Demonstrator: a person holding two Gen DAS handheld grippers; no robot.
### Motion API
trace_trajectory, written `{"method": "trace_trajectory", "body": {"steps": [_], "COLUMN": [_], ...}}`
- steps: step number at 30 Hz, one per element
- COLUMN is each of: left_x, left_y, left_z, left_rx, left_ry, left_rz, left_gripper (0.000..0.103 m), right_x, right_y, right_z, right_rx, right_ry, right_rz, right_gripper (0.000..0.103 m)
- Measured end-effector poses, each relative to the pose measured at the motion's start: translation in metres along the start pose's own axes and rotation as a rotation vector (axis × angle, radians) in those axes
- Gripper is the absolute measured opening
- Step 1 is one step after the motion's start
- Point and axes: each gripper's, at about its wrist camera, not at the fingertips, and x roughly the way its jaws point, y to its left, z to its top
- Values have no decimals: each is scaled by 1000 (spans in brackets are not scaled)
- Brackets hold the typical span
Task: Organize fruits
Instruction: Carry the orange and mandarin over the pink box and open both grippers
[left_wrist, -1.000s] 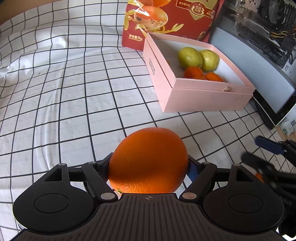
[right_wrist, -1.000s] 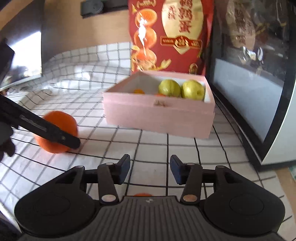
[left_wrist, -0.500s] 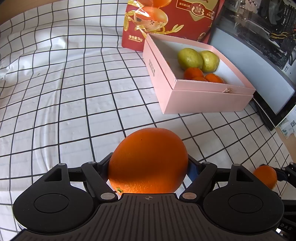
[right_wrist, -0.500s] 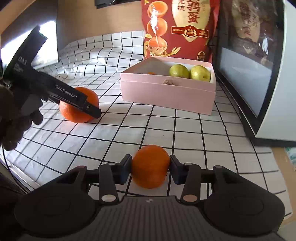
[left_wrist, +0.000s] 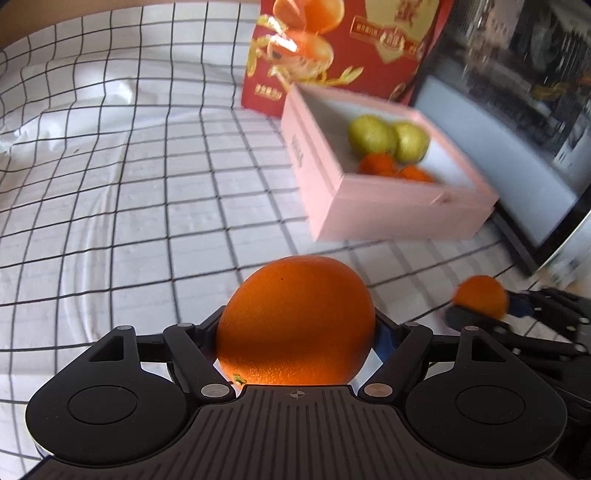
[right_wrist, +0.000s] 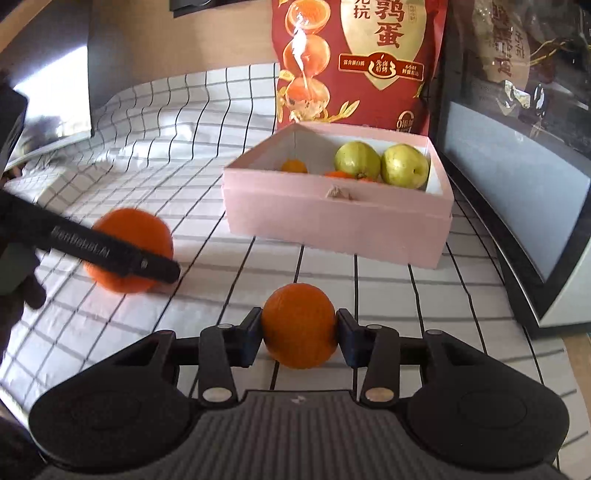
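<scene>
My left gripper (left_wrist: 295, 332) clamps a large orange (left_wrist: 295, 321), my right gripper (right_wrist: 299, 328) a small orange (right_wrist: 298, 325), both above the checked cloth (left_wrist: 129, 192) short of the pink box (right_wrist: 332, 218).

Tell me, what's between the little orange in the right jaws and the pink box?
Nothing but bare checked cloth separates the small orange from the pink box, as the right wrist view shows.

red bag (right_wrist: 354, 62) cut off at top, small oranges (right_wrist: 293, 166) half-hidden behind box wall (right_wrist: 332, 218)
</scene>
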Motion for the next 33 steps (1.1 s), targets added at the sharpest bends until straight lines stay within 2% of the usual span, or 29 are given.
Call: {"method": "trace_trajectory", "body": {"steps": [3, 6, 10, 14, 17, 19, 22, 24, 25, 26, 27, 30, 33], "left_x": [-9, -13, -18, 1, 31, 62, 114, 141, 140, 137, 135, 117, 83], "left_y": [-4, -19, -40, -54, -58, -55, -47, -47, -54, -62, -68, -67, -59], "left_z": [16, 50, 103, 153, 181, 191, 191, 185, 182, 180, 181, 190, 198], "left_rx": [-26, 17, 73, 119, 109, 90, 63, 87, 143, 194, 221, 178, 127], "left_ry": [-29, -67, -175, -211, -176, -90, 15, 72, 40, 7, -2, -85, -200], "left_rz": [-53, -94, -116, -113, -123, -130, -140, -92, -71, -56, -47, -90, -122], "left_gripper": [82, 82, 82, 82, 82, 82, 82, 82, 83, 83, 84, 75, 75], "right_x": [-3, -7, -3, 10, 33, 55, 91, 113, 123, 124, 125, 128, 127], "right_y": [-2, -5, -10, -25, -39, -48, -59, -64, -65, -62, -59, -51, -46], "right_z": [15, 37, 73, 110, 131, 141, 146, 144, 141, 138, 137, 133, 130], "right_rx": [17, 18, -14, 1, 16, 36, 51, 57, 60, 37, 13, -37, -40], "right_ry": [-47, -98, -164, -192, -167, -120, -5, 100, 148, 130, 126, 107, 87], "right_rz": [-5, -13, -62, -110, -163, -200, -221, -220, -220, -225, -237, -253, -258], "right_gripper": [42, 42, 42, 42, 42, 42, 42, 42, 41, 41, 45, 53, 54]}}
